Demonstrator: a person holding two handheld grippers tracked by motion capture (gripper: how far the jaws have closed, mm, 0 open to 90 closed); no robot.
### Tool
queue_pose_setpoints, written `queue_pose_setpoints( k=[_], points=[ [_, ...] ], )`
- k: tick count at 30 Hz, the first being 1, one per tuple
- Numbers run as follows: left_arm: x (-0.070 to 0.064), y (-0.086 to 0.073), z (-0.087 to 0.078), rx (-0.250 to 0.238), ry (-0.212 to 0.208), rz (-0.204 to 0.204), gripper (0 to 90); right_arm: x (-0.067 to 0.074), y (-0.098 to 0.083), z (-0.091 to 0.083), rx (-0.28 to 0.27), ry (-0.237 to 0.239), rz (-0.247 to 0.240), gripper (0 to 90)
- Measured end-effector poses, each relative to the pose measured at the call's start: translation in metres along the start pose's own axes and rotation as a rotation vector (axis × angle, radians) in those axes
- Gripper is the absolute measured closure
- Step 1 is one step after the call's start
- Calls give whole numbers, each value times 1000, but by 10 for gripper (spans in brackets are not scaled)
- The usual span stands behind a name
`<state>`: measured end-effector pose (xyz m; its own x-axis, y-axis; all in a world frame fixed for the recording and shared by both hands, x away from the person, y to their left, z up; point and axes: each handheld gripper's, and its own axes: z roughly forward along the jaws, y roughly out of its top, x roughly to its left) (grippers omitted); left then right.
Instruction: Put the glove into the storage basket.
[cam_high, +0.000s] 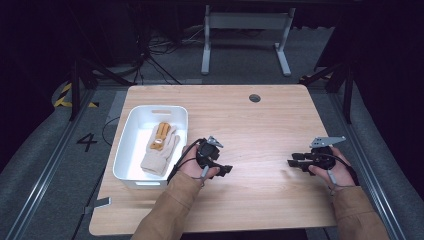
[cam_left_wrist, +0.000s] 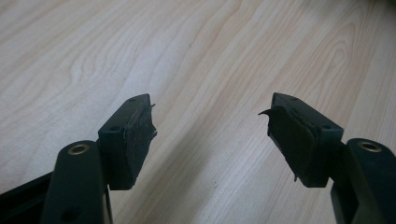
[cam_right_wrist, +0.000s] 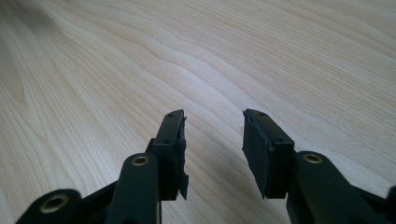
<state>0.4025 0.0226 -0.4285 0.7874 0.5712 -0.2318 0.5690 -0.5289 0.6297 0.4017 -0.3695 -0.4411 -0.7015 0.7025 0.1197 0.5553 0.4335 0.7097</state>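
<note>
A cream and yellow work glove (cam_high: 161, 146) lies inside a white bin (cam_high: 129, 142) on the left of the wooden table (cam_high: 260, 130). My left gripper (cam_high: 227, 170) rests low over the table just right of the bin, pointing right. In the left gripper view its jaws stand wide apart, open (cam_left_wrist: 210, 135), with bare wood between them. My right gripper (cam_high: 291, 162) is near the table's right side, pointing left. In the right gripper view it is open (cam_right_wrist: 212, 149) with a narrower gap and nothing held.
A round cable hole (cam_high: 254, 98) sits near the table's far edge. A metal frame leg (cam_high: 206, 45) stands on the floor beyond the table. Cables lie on the floor at the back left.
</note>
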Motion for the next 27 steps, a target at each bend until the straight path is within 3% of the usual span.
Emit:
queue_pose_setpoints(
  k=[2,5,12,15,27],
  points=[
    [-3,-1,4,25,17,35,316,0,-1,1,7,0,-1,601],
    [-7,-3,13,42,-15,29,316,-1,-2,2,10,2,-4,600],
    [-13,-8,28,90,-33,64,314,-2,-3,3,12,5,-2,600],
    [-15,-8,30,91,-40,84,312,-2,-3,4,15,7,2,600],
    [-14,-11,28,90,-40,86,291,-1,0,7,14,5,-8,598]
  ],
)
